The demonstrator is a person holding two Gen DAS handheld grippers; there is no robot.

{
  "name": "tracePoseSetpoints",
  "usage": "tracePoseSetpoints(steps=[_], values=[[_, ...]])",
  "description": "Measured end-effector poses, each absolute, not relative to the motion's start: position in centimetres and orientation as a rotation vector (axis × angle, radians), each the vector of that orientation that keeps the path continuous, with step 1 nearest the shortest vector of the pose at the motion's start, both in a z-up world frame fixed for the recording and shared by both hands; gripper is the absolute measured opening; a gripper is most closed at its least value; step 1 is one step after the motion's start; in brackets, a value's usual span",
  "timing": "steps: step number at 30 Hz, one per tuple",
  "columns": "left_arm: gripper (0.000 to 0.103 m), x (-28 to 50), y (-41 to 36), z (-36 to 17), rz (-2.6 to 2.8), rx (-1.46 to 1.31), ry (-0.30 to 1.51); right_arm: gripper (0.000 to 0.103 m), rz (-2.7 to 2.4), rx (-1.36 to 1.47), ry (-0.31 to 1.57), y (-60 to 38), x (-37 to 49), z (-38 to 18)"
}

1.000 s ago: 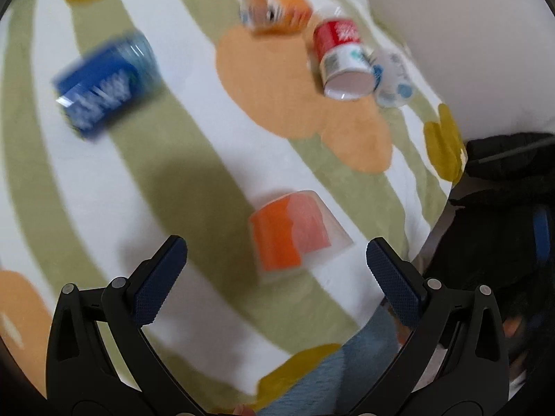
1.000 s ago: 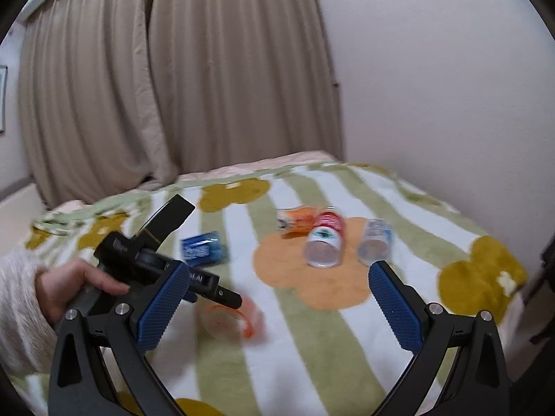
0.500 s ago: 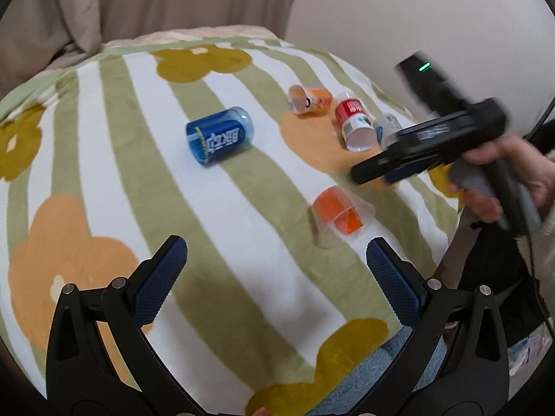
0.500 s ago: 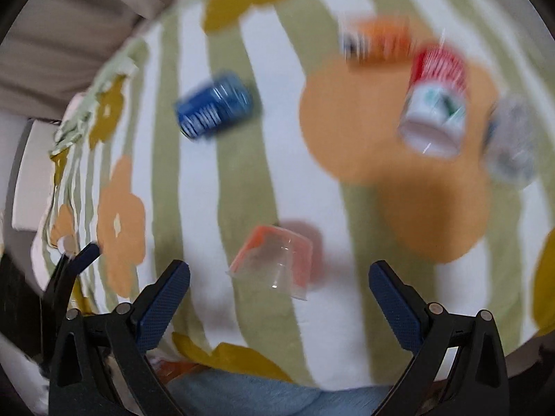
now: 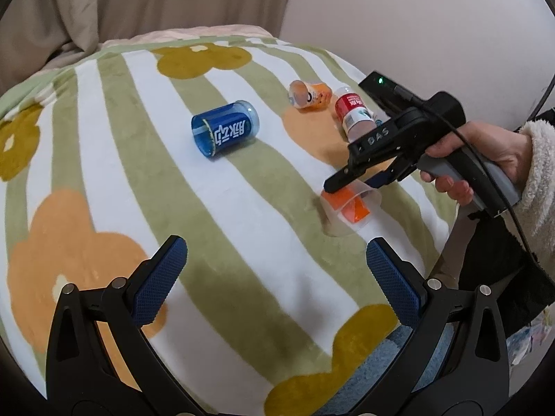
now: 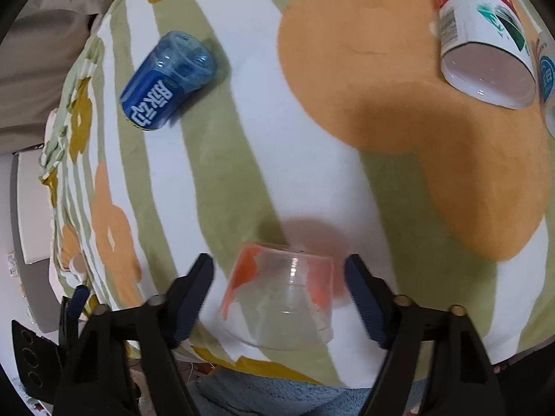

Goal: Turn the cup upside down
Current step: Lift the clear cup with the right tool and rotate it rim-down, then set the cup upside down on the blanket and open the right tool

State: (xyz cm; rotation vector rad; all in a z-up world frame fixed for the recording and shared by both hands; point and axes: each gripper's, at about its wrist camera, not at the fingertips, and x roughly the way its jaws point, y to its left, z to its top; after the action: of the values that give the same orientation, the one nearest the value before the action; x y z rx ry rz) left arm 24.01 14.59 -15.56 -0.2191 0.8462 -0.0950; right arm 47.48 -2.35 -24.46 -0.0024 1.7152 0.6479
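Note:
A clear plastic cup with an orange label (image 6: 281, 298) lies on its side on the striped blanket, wide mouth toward the camera. My right gripper (image 6: 279, 270) is open, with a finger on each side of the cup, not touching. In the left wrist view the cup (image 5: 350, 208) lies under the right gripper's (image 5: 347, 182) fingertips, held by a hand in a fleece sleeve. My left gripper (image 5: 274, 270) is open and empty, above the blanket, well to the left of the cup.
A blue cut bottle (image 5: 225, 128) lies on its side mid-blanket. A red and white cup (image 6: 482, 41), an orange cup (image 5: 308, 94) and a clear blue-dotted cup (image 6: 546, 79) lie at the far right. The blanket edge (image 6: 277, 367) drops off just behind the cup.
My right gripper has swung down from a raised, level view to the orange cup and its fingers have narrowed around it. My left gripper has pulled back and tilted up.

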Motion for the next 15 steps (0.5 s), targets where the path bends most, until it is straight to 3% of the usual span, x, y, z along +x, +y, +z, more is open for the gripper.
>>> tracePoseSetpoints(steps=[5, 7, 11, 15], values=[[0.103, 23.8, 15.0, -15.1, -0.095, -0.239, 0.831, 0.058, 0.663, 0.022, 1.709, -2.8, 47.4, -24.4], [0.103, 23.5, 15.1, -14.9, -0.087, -0.242, 0.813, 0.058, 0.687, 0.054, 1.599, -3.5, 47.2, -22.0], [0.103, 22.6, 15.1, -14.9, -0.060, -0.245, 0.763, 0.058, 0.767, 0.070, 1.029, -7.1, 42.4, -14.9], [0.103, 22.1, 14.5, -15.9, -0.023, -0.230, 0.729, 0.058, 0.779, 0.037, 0.671, -9.1, 35.4, -16.4]])
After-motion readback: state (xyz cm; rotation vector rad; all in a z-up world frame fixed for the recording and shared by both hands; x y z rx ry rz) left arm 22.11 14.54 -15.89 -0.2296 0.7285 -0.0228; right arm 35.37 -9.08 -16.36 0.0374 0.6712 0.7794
